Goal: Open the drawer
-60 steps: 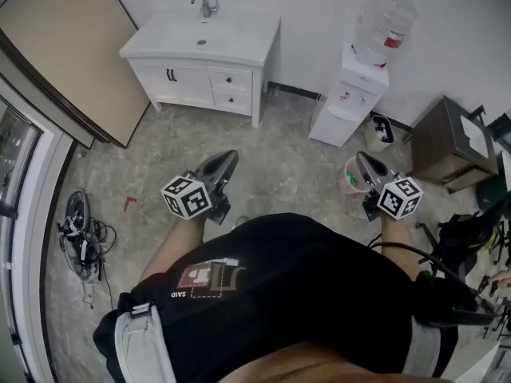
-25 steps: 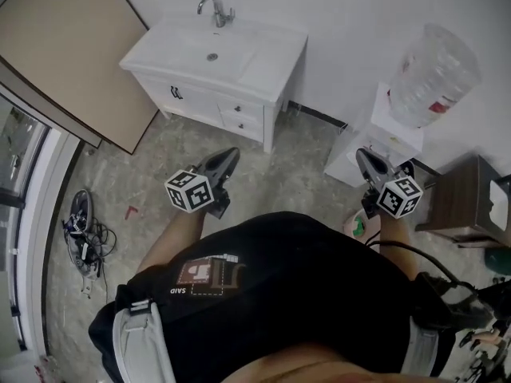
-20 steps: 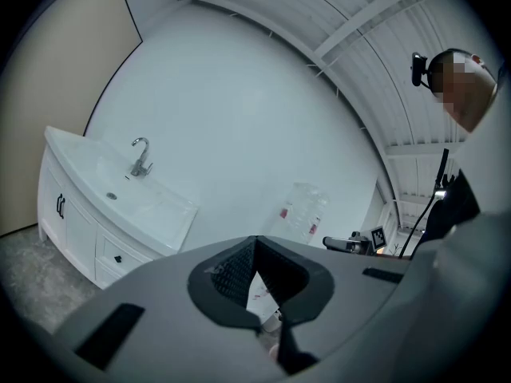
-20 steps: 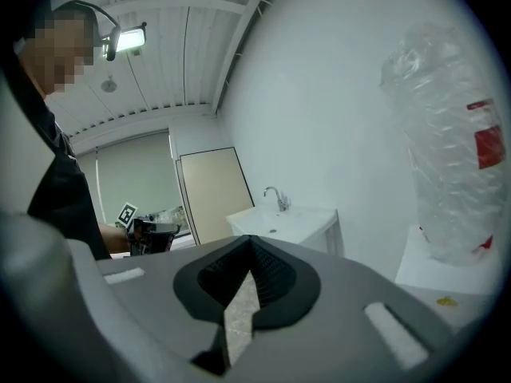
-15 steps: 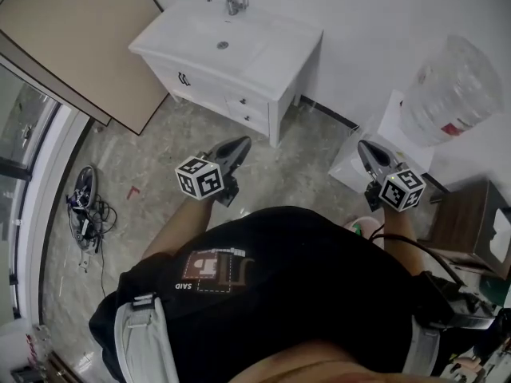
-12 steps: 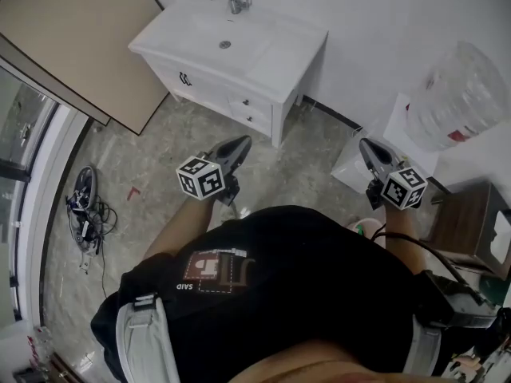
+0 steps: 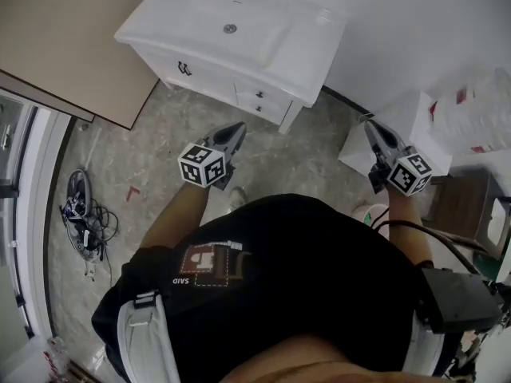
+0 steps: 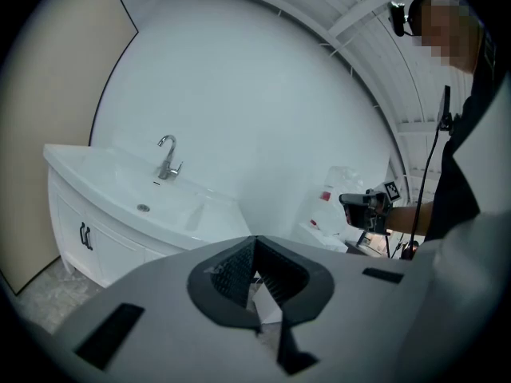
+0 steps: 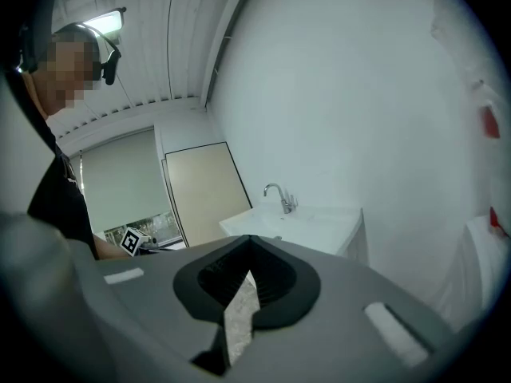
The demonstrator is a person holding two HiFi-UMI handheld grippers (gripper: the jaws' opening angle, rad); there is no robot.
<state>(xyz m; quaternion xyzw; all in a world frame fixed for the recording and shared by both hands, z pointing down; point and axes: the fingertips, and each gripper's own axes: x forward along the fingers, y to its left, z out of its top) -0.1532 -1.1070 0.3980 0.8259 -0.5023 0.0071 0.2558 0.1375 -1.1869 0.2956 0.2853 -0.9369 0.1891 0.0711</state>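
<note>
A white vanity (image 7: 275,46) with a sink and tap stands against the wall at the top of the head view. Two small drawers (image 7: 261,96) with dark knobs sit one above the other at its right front, both closed. My left gripper (image 7: 237,126) hangs shut and empty in the air a little short of them. In the left gripper view the vanity (image 8: 120,214) lies left of my left gripper (image 8: 255,239), whose body hides the drawers. My right gripper (image 7: 371,124) is shut and empty over by the water dispenser. Beyond my right gripper (image 9: 249,239) the vanity (image 9: 311,218) shows.
A white water dispenser (image 7: 399,122) with a clear bottle (image 7: 479,110) stands right of the vanity. A beige door panel (image 7: 64,30) leans at the left. Tangled cables (image 7: 84,214) lie on the floor at the left. A brown cabinet (image 7: 467,206) and a small bucket (image 7: 371,214) are at the right.
The person has stepped toward the vanity, which now sits nearer and higher in the head view. Both grippers came forward with the body and stayed shut.
</note>
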